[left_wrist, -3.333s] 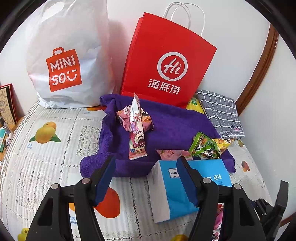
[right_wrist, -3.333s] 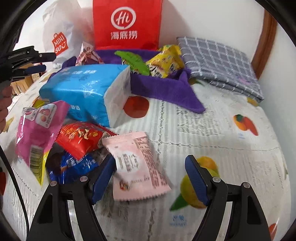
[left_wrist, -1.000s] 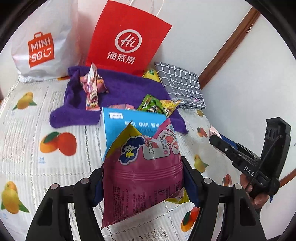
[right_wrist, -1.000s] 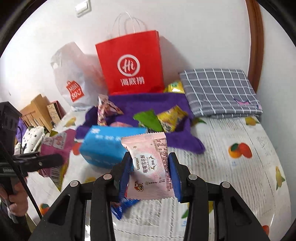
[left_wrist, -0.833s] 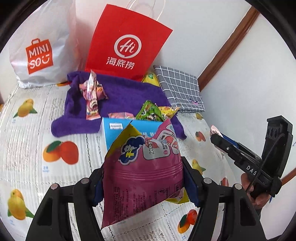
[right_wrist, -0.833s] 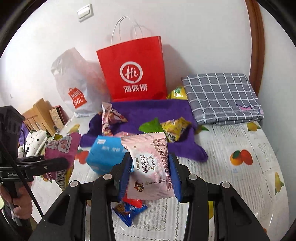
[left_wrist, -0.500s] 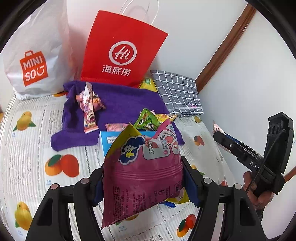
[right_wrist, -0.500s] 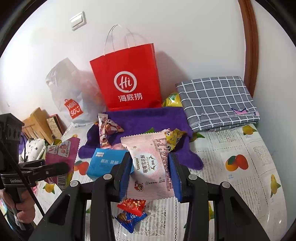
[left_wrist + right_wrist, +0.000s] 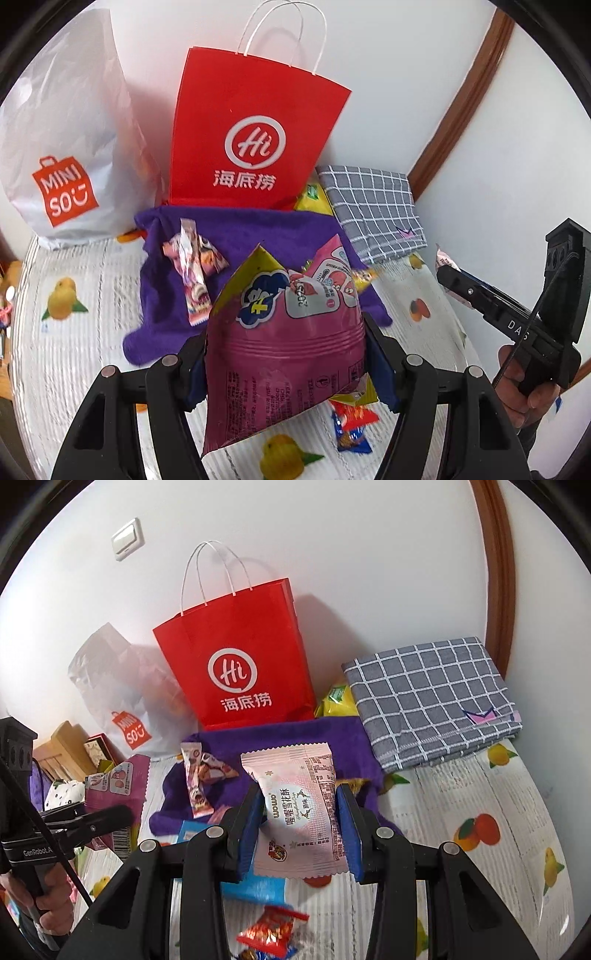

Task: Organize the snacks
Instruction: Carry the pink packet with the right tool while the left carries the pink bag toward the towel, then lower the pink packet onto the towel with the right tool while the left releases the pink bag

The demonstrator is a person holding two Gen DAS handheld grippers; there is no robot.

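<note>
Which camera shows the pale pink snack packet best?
The right wrist view: the pale pink snack packet sits front-on, clamped in the right gripper. The left wrist view shows only its tip.

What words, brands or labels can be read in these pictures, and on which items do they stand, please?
"MINI SO": white plastic bag.
"Hi" and "海底捞": red paper bag.
"wowo" and "喔喔雪花酥": pale pink packet, gripped by the right gripper.
"GenRobot.A", partly cut off: left gripper.
"DAS": right gripper's body.
Fine print on the magenta snack bag and other wrappers: too small or blurred.
</note>
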